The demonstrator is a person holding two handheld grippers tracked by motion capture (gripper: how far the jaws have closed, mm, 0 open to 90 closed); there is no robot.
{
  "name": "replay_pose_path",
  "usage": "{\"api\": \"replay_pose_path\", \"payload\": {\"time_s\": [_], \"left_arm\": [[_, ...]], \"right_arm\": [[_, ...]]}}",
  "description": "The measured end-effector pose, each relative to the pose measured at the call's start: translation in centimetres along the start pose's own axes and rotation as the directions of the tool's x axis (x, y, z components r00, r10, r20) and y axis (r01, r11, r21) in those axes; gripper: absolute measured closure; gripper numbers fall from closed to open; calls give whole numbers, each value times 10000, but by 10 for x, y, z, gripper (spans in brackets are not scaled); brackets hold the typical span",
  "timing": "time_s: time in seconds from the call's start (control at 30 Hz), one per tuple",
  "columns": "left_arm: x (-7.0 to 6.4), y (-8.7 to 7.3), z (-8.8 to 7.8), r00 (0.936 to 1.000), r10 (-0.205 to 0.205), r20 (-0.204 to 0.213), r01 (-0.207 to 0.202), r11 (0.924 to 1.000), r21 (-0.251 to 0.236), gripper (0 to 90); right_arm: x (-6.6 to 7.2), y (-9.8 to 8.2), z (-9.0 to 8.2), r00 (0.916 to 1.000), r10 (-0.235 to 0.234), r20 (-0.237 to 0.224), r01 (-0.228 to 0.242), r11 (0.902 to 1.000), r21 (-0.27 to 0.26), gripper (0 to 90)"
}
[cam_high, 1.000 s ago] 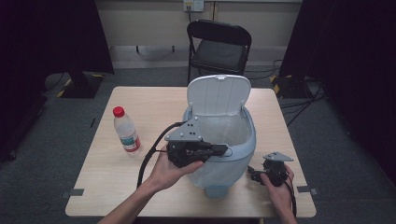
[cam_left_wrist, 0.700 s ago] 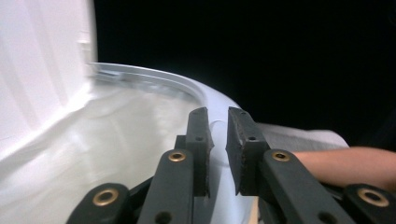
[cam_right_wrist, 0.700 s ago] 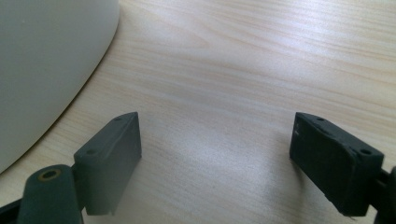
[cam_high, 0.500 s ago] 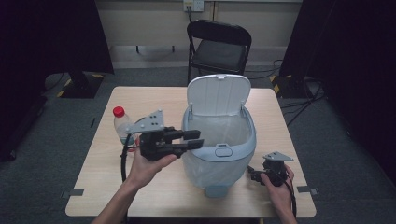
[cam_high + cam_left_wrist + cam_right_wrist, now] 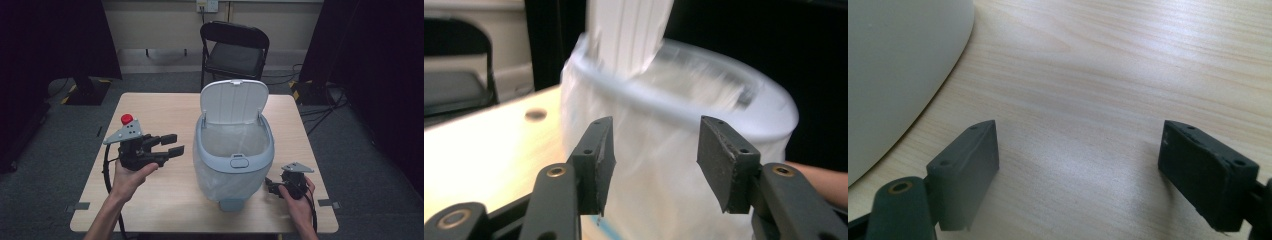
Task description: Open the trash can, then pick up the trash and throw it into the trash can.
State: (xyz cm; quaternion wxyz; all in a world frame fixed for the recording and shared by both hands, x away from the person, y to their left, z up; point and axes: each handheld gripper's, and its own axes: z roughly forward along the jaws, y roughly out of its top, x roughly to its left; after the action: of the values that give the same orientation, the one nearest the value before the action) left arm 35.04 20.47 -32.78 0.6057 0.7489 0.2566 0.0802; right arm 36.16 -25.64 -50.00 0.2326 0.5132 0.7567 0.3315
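Note:
A pale blue pedal bin point(image 5: 234, 160) stands mid-table with its white lid point(image 5: 234, 101) up and a clear bag lining it. My left gripper point(image 5: 171, 144) hovers to the left of the bin, pointing at it. Its jaws have just been opening and nothing is between them. In the left gripper view the left gripper point(image 5: 656, 160) faces the bin's wall point(image 5: 659, 195), a short way off. My right gripper point(image 5: 270, 187) rests on the table at the bin's lower right. The right gripper point(image 5: 1078, 170) is open over bare wood, beside the bin's base point(image 5: 893, 75).
A bottle with a red cap point(image 5: 126, 119) stands behind the left gripper, mostly hidden by its grey plate. A black folding chair point(image 5: 235, 50) is beyond the table's far edge point(image 5: 160, 94). Dark curtains flank the room.
My left gripper has moved left, away from the bin's front rim, and its jaws have gone from shut to open. It now covers most of the bottle. The right hand has kept still.

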Motion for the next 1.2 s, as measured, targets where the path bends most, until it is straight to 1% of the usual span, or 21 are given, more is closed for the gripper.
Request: {"api": "replay_pose_path", "payload": {"time_s": [0.07, 0.13, 0.17, 0.27, 0.33, 0.4, 0.5, 0.53, 0.63, 0.7, 0.73, 0.8, 0.87, 0.9, 0.97, 1.0, 1.03, 1.1, 1.13, 1.17, 1.2], "left_arm": [[3, -9, -1, 9994, -98, -337, 105, 9997, 223, 462], [7, -22, -2, 9987, -184, -474, 205, 9987, 460, 442], [7, -27, -2, 9973, -53, -736, 98, 9981, 610, 422], [12, -47, -4, 9939, 56, -1099, 72, 9932, 1162, 396], [15, -59, -7, 9909, 37, -1344, 137, 9916, 1286, 386], [18, -74, -11, 9874, -99, -1581, 308, 9909, 1307, 373], [25, -90, -15, 9809, -363, -1913, 673, 9851, 1583, 338], [27, -97, -17, 9776, -571, -2027, 906, 9829, 1604, 328], [34, -110, -22, 9683, -824, -2359, 1257, 9765, 1749, 311], [39, -116, -26, 9603, -984, -2610, 1487, 9723, 1805, 304], [41, -118, -28, 9572, -950, -2732, 1502, 9705, 1887, 304], [47, -123, -34, 9459, -1243, -2996, 1806, 9690, 1685, 314], [52, -127, -38, 9367, -1335, -3236, 1986, 9639, 1773, 309], [54, -129, -40, 9363, -1210, -3297, 1920, 9624, 1920, 299], [58, -132, -43, 9281, -1202, -3525, 2000, 9593, 1994, 277], [62, -135, -46, 9232, -1436, -3564, 2231, 9555, 1928, 262], [66, -137, -48, 9181, -1532, -3656, 2334, 9544, 1863, 244], [73, -139, -52, 9126, -1751, -3694, 2513, 9530, 1693, 235], [77, -140, -53, 9000, -1841, -3952, 2654, 9505, 1616, 231], [79, -139, -53, 8907, -1937, -4112, 2796, 9468, 1596, 229], [83, -139, -54, 8825, -1957, -4277, 2842, 9464, 1535, 230]], "right_arm": [[0, 0, 0, 10000, -10, 6, 10, 10000, -3, 153], [0, 0, 0, 10000, -7, 11, 7, 10000, -3, 153], [0, 0, 0, 10000, -10, 12, 10, 10000, -2, 153], [0, 0, 0, 10000, -7, 10, 7, 10000, -2, 153], [0, 0, 0, 10000, -5, 9, 5, 10000, -2, 153], [0, 0, 0, 10000, -5, 8, 5, 10000, -3, 153], [0, 0, 0, 10000, -10, 9, 10, 10000, -5, 153], [0, 0, 0, 10000, -6, 7, 6, 10000, -3, 153], [0, 0, 0, 10000, -9, 8, 9, 10000, -2, 153], [0, 0, 0, 10000, -11, 7, 11, 10000, -3, 153], [0, 0, 0, 10000, -5, 5, 5, 10000, -1, 153], [0, 0, 0, 10000, -7, 6, 7, 10000, -2, 153], [0, 0, 0, 10000, -4, 5, 4, 10000, -2, 153], [0, 0, 0, 10000, -8, 6, 8, 10000, -2, 153], [0, 0, 0, 10000, -10, 7, 10, 10000, -2, 153], [0, 0, 0, 10000, -9, 5, 9, 10000, -2, 153], [0, 0, 0, 10000, -6, -3, 6, 10000, 0, 152], [0, 0, 0, 10000, -13, -16, 13, 10000, -1, 152], [0, 0, 0, 10000, -5, -18, 5, 10000, 2, 151], [0, 0, 0, 10000, -3, -23, 3, 10000, 3, 152], [0, 0, 0, 10000, -7, -21, 7, 10000, 3, 151]]}}
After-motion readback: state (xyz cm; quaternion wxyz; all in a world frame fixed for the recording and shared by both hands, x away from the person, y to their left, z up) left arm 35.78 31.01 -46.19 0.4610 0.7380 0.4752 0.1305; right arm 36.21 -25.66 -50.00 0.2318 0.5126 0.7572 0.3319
